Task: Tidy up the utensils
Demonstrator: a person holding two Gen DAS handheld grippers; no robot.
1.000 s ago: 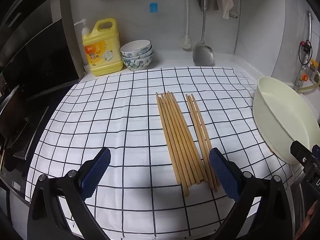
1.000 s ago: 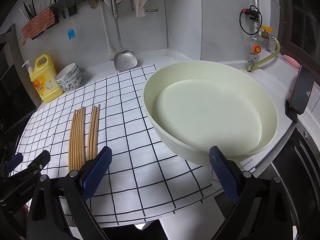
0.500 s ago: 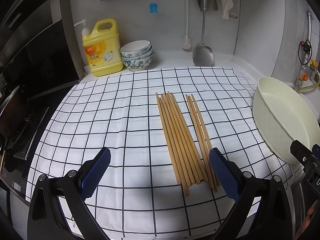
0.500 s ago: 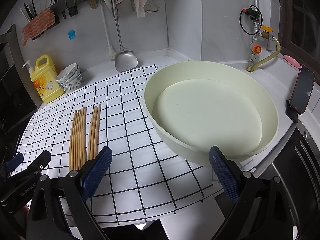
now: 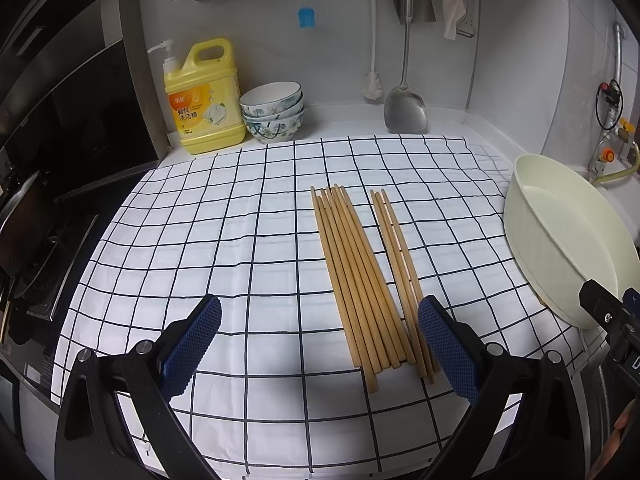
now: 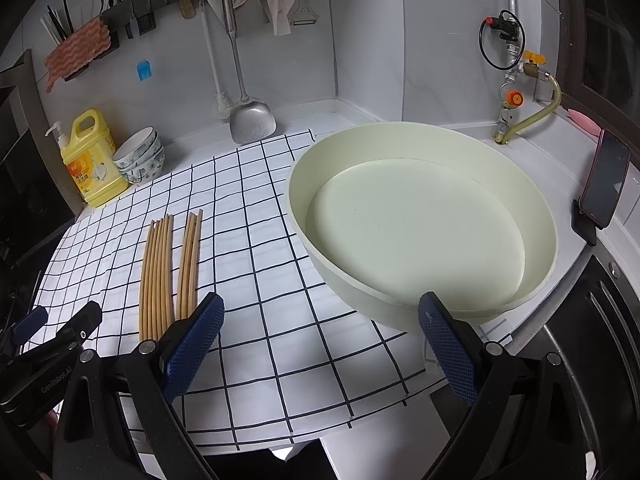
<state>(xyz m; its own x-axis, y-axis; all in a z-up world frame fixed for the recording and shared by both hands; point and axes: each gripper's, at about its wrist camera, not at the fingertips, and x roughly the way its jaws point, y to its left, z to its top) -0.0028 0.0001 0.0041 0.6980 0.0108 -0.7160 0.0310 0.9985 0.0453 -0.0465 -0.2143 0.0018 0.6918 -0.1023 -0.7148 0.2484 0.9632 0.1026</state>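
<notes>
Several wooden chopsticks (image 5: pixel 354 276) lie on the checked cloth (image 5: pixel 224 240) in two side-by-side bundles: a wider left one and a thin right one (image 5: pixel 400 268). The right wrist view shows the same bundles (image 6: pixel 158 276) at the left. My left gripper (image 5: pixel 320 344) is open, hovering near the cloth's front edge, its right pad by the near ends of the chopsticks, nothing between the fingers. My right gripper (image 6: pixel 318 342) is open and empty in front of the cream basin (image 6: pixel 536 208), which holds nothing.
A yellow detergent bottle (image 5: pixel 204 96), stacked bowls (image 5: pixel 274 112) and a hanging metal spatula (image 5: pixel 404 108) stand along the back wall. A stove (image 5: pixel 28 248) lies off the cloth's left. A phone (image 6: pixel 604 184) leans at the far right, near a gas valve (image 6: pixel 514 100).
</notes>
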